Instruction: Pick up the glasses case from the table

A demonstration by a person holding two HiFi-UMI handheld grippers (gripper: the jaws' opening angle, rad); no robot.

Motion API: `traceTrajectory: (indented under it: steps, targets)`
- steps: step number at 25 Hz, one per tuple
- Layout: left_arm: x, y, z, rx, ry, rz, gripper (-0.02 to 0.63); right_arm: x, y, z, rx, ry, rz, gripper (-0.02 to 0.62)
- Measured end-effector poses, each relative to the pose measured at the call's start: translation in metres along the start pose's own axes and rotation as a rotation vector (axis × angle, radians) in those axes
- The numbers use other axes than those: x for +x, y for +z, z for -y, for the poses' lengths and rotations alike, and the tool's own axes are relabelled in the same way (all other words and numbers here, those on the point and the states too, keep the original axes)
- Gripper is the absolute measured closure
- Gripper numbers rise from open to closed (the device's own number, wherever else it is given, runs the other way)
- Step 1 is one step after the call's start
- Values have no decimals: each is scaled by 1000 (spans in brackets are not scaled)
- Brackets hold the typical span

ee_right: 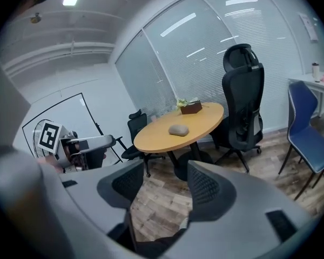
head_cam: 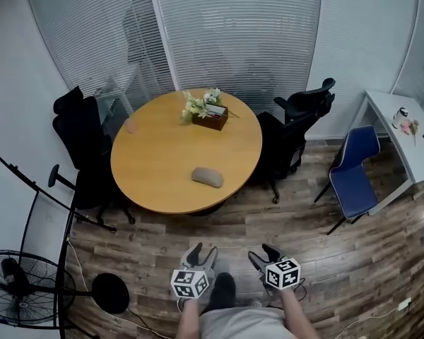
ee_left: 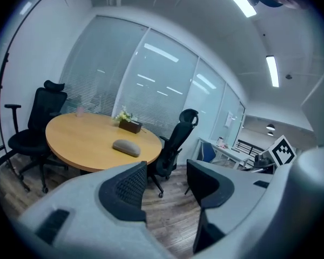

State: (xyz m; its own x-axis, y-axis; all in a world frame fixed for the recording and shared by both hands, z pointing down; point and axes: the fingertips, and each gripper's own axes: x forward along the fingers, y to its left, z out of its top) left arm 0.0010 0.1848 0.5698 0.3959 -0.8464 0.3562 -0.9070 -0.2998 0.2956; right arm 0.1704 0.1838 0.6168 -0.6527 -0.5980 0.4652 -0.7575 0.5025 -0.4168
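Fingers [ee_left: 124, 190] gape empty on left gripper [head_cam: 203, 253], right gripper [head_cam: 262, 254]; forearms [head_cam: 189, 318] cropped.

Head view: mounted high, facing steeply down, standing well back from the round table [head_cam: 162, 154]. The left gripper [head_cam: 203, 250] and right gripper [head_cam: 261, 253] lie at its bottom edge.

Gripper views: each set lower, looking along its own jaws towards the distant table.

All three share the table, the glasses case [head_cam: 207, 177] and a black office chair [head_cam: 300, 129].
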Motion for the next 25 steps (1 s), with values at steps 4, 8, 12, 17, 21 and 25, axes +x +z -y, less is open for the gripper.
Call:
traceTrajectory:
  steps: [4,8,12,17,21,25]
  targets:
    - [31,19,-33,-16,10,-2,388,34,23,8,-5,-19,-5,359]
    - [57,47,-60,-4,3,5,388,71,48,9,-9,-30,-10,359]
    - [77,63,-84,12,-6,-2,388,103,72,7,-9,-17,1,359]
    - [102,63,-116,42,-2,-109,388,136,94,3,-8,-12,16,359]
    - [118,67,-135,61,-22,-154,388,158,106,0,-6,-22,25,359]
    - [127,71,-146,86,-39,-180,390,170,116,-1,26,-40,44,359]
